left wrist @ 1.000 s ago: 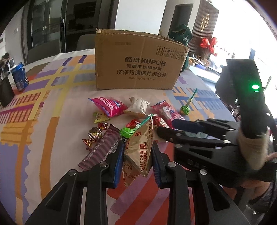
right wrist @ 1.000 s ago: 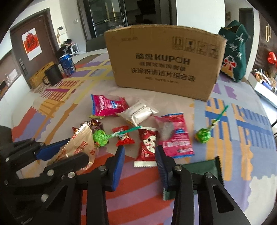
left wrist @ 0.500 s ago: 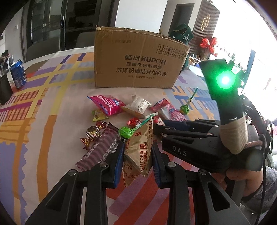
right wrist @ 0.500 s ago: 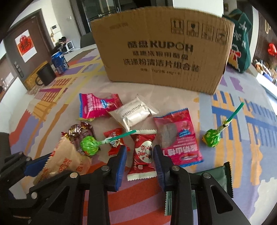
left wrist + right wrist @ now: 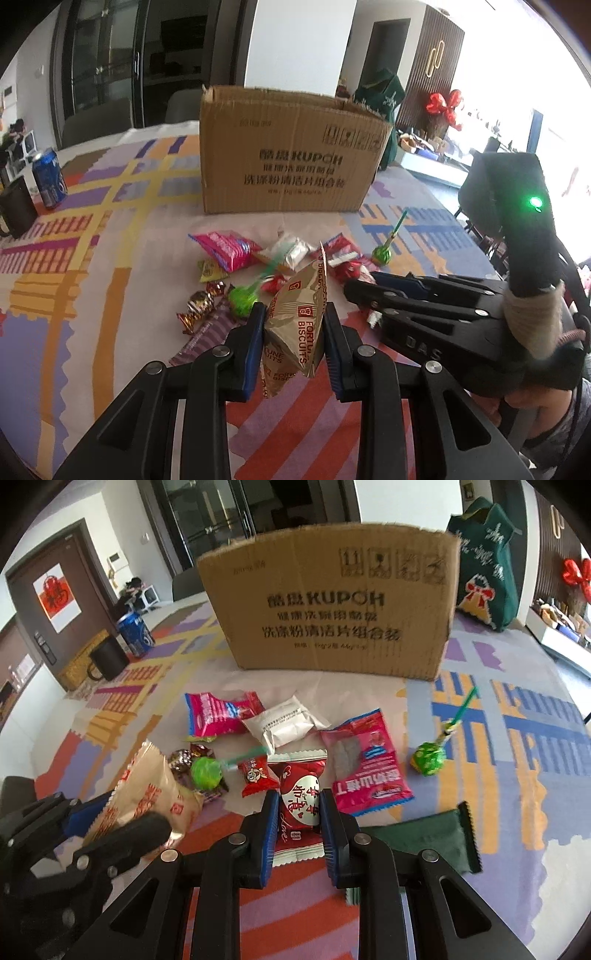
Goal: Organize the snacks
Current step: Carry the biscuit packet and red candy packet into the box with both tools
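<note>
In the left wrist view, a crinkled gold fortune-biscuit packet [image 5: 295, 325] is kept pinched by the left gripper [image 5: 293, 334]; the brown cardboard box [image 5: 291, 151] behind shows no contents. In the right wrist view, the right gripper [image 5: 297, 827] has closed onto a red heart-printed candy packet [image 5: 299, 805], now ready for lifting.

Left wrist view looks forward and downward along its own black two-finger gripper [image 5: 293, 341], close above the patterned multicolour tablecloth [image 5: 92, 295]; right wrist view does likewise along its gripper [image 5: 295, 829], from further right; both face the brown cardboard box [image 5: 288, 158] and share the scattered snack packets [image 5: 295, 734]; each view shows the other gripper.
</note>
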Action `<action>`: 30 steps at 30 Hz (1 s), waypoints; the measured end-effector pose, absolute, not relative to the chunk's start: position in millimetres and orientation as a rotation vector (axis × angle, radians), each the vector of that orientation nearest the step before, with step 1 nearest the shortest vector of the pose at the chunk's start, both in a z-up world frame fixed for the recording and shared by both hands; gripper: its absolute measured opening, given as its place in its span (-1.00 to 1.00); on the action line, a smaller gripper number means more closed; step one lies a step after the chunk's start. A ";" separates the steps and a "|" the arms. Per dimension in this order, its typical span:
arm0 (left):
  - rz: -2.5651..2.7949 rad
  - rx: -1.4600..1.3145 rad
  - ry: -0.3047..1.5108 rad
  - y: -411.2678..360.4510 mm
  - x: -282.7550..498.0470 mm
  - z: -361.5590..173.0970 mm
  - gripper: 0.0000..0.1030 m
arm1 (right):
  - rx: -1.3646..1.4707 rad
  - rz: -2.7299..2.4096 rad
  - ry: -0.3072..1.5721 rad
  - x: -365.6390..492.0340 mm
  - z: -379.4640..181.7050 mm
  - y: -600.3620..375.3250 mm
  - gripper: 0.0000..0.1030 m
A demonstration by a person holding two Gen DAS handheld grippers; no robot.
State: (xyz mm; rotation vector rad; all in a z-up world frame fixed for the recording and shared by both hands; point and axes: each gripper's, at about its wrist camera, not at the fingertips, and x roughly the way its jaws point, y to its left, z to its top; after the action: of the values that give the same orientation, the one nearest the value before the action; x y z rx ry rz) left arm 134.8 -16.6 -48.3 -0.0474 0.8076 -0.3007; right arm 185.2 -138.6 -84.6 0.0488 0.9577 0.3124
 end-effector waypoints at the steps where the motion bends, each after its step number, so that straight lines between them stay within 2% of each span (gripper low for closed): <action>1: -0.297 -0.045 0.800 -17.1 133.7 -46.3 -0.42 | 0.048 0.311 0.943 181.6 -80.0 -139.9 -0.55; 15: -0.268 -0.031 0.655 -24.4 137.1 1.5 -0.42 | 0.068 0.311 0.769 162.5 -26.9 -155.9 -0.55; 30: -0.279 -0.014 0.527 -21.5 209.2 57.3 -0.42 | 0.059 0.295 0.616 208.7 30.1 -158.4 -0.55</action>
State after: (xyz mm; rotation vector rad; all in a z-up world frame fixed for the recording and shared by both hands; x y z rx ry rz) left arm 209.2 -21.5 57.3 -0.0137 0.5271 -0.2790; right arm 208.7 -158.4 30.1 0.0586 0.6157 0.2954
